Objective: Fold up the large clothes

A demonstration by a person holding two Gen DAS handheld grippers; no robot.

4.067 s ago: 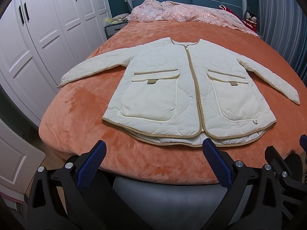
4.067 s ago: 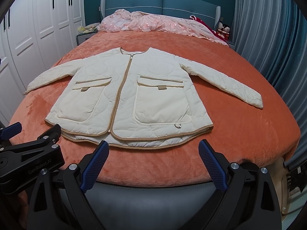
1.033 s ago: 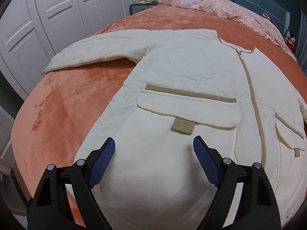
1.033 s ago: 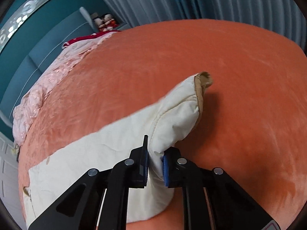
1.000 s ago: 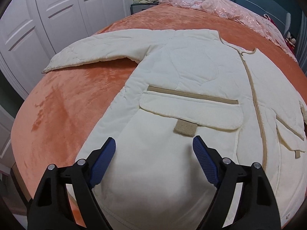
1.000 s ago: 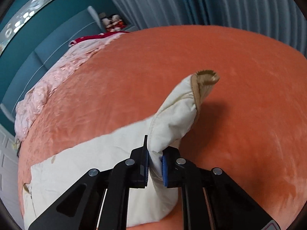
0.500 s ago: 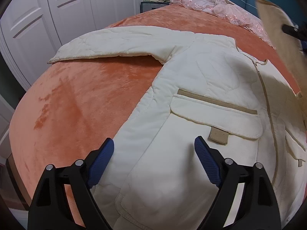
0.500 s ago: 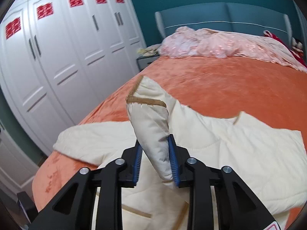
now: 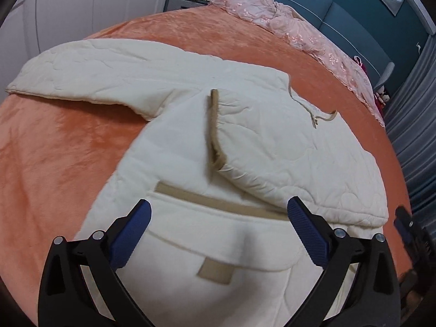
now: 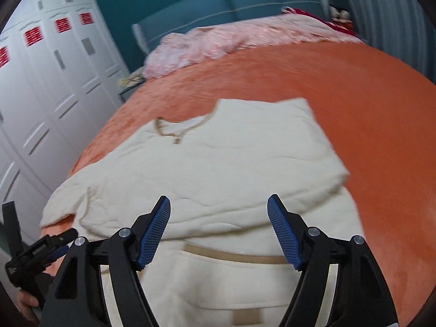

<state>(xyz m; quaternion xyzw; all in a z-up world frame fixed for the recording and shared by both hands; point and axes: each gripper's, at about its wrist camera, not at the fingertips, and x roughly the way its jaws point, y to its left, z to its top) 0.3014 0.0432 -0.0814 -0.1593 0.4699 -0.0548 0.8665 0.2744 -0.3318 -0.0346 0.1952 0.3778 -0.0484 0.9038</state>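
Note:
A cream quilted jacket [image 9: 174, 141] with tan trim lies face up on the orange bed [image 9: 54, 158]. Its right sleeve [image 9: 286, 152] is folded across the chest, the tan cuff [image 9: 214, 125] near the middle. The other sleeve [image 9: 81, 73] lies stretched out to the left. My left gripper [image 9: 218, 229] is open and empty above the left pocket flap [image 9: 218, 234]. My right gripper [image 10: 219, 231] is open and empty above the folded sleeve [image 10: 231, 179] and the right pocket [image 10: 231, 272]. The jacket also shows in the right wrist view [image 10: 218, 150].
A pink quilt [image 9: 294, 27] is heaped at the blue headboard [image 10: 231, 2]. White wardrobes [image 10: 41, 87] stand along the left side of the bed. Grey curtains [image 9: 414, 125] hang on the right. The left gripper's body [image 10: 30, 256] shows at the right view's lower left.
My right gripper carried the right sleeve across the jacket, let it go and opened. The sleeve now lies on the chest. My left gripper shifted slightly over the pocket, still open.

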